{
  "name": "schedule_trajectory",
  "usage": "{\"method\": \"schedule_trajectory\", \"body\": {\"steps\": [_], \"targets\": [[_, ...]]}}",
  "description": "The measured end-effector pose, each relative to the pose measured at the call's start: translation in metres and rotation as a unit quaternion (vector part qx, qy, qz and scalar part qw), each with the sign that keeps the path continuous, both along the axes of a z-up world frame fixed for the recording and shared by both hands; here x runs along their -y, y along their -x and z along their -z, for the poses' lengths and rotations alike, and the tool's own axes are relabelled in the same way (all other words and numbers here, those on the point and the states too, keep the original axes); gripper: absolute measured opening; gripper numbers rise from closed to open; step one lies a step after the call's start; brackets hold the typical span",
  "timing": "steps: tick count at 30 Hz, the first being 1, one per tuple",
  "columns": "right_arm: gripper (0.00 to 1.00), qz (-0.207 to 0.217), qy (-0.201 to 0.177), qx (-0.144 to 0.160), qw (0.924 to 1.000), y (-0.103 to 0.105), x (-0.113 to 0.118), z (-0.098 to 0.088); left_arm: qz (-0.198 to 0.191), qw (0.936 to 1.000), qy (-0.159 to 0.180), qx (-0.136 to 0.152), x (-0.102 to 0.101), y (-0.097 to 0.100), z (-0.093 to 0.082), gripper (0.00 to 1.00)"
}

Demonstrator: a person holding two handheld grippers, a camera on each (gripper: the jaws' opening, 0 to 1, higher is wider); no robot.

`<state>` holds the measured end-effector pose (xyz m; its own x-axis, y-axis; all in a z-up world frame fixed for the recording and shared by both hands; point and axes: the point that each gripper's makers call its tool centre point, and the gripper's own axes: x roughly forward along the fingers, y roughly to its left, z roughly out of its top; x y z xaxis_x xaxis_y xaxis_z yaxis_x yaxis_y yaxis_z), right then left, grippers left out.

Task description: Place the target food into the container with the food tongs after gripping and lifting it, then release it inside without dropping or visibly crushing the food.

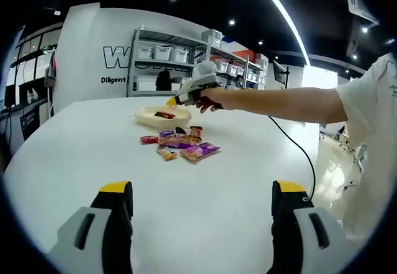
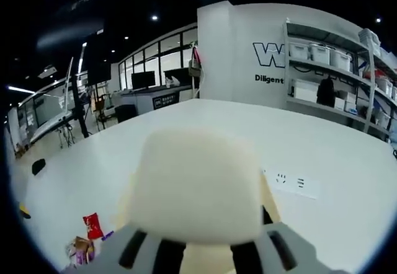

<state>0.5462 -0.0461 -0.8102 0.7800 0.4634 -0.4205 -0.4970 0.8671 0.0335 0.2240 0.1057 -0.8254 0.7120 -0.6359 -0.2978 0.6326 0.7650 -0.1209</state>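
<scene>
The left gripper (image 1: 201, 209) hangs low over the white surface (image 1: 205, 187), well back from the work, its jaws wide apart with nothing between them. In the left gripper view the right gripper (image 1: 186, 97) reaches out at the end of a person's arm (image 1: 279, 103) and hovers over the far rim of the cream tray (image 1: 149, 118), where one dark-red packet (image 1: 165, 114) already lies. Just in front of the tray sits a loose heap of wrapped snacks (image 1: 180, 145), still on the surface. In the right gripper view a pale cream shape, probably the tongs (image 2: 198, 187), blocks the middle, so I cannot tell how the right jaws stand or whether any food is held; a red packet (image 2: 93, 225) shows at the lower left. The main risk, as I judge it, is opening too high or too near the rim, so that a packet slides off onto the surface. Squeezing the tongs too hard on a soft wrapper could also dent the food inside.
</scene>
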Motion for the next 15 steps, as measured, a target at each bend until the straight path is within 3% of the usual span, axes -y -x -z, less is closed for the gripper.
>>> {"method": "schedule_trajectory", "body": {"steps": [5,15], "targets": [[0.2,-0.018,-0.006,0.005,0.9998,0.02,-0.001,-0.012,0.009,1.0,0.004,-0.001,0.009,0.002,0.002,0.91],[0.2,-0.031,0.012,0.008,0.9994,0.055,0.008,-0.018,0.032,0.9993,0.019,0.002,0.033,0.01,0.005,0.9]]}}
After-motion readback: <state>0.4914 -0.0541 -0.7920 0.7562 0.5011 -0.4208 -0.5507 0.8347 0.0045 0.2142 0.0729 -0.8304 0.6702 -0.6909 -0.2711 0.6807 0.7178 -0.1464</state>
